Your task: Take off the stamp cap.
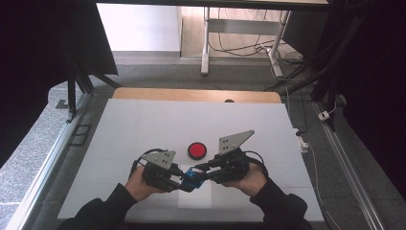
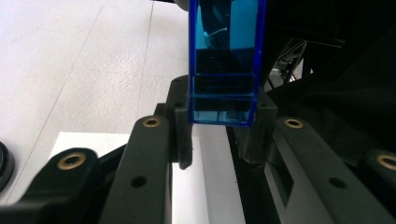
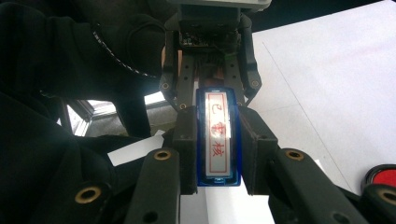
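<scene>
Both grippers pinch the blue stamp (image 1: 194, 178): left gripper (image 1: 181, 177) on one end, right gripper (image 1: 200, 168) on the other, held above the white paper (image 1: 194, 195) on the desk (image 1: 143, 124). I judge uneven pulling could twist the stamp loose, dropping it face-down near the red ink pad (image 1: 197, 150), smudging the paper.

A round red thing with a black rim (image 1: 197, 150) lies on the white table (image 1: 143, 129), near the middle. A white sheet of paper (image 1: 194, 199) lies flat by the near edge. A brown wooden strip (image 1: 191, 94) runs along the far edge.
</scene>
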`<state>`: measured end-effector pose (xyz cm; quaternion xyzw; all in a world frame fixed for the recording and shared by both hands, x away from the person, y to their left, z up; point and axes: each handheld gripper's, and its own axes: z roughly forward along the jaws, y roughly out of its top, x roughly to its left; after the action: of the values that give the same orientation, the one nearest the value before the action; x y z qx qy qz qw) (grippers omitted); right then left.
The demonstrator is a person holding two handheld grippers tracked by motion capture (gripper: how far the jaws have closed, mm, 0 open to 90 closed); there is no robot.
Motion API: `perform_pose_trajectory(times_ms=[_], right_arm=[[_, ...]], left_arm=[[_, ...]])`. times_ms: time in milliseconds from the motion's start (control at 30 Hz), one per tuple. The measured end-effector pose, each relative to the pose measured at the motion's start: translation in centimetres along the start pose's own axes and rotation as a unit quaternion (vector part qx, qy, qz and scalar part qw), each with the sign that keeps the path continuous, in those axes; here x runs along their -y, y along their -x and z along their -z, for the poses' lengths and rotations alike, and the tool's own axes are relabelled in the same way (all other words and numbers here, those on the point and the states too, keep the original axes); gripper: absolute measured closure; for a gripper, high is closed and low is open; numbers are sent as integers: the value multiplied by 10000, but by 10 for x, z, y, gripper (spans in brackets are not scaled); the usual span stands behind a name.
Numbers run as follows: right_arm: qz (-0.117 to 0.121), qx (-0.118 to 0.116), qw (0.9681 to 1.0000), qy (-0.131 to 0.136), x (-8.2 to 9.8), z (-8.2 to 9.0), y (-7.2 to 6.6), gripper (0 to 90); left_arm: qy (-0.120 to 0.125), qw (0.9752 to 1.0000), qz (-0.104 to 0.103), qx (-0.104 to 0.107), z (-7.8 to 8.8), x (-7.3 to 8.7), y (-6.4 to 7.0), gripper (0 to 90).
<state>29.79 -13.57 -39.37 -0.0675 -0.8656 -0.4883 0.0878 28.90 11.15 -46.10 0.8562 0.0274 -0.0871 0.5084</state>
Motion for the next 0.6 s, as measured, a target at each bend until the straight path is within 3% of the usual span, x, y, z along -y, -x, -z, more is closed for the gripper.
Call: perform_pose_trajectory(times_ms=[67,100,200,233,367,500,600], right_arm=[[10,16,10000,-12,0,0,0,710],[103,122,9999,-55,0,-1,-1,710],[262,275,9992,-82,-2,-1,-4,710],[357,358,9987,-109,-3,0,-6,710],[136,304,9993,141,-2,8,-2,711],[150,396,9991,76,0,7,0,710],[234,481,9986,29,-1,5,-2,710]], left_arm=[[-20,10000,18,-11,0,0,-1,693],[-36,9998,208,-17,0,0,-3,692],[-36,9994,346,-14,1,1,-4,693],[-86,9995,290,-62,1,1,-3,693],[-96,9995,274,-132,3,2,-3,692],[-15,9993,316,-213,5,2,-3,690],[-110,9984,430,-348,5,3,-3,689]])
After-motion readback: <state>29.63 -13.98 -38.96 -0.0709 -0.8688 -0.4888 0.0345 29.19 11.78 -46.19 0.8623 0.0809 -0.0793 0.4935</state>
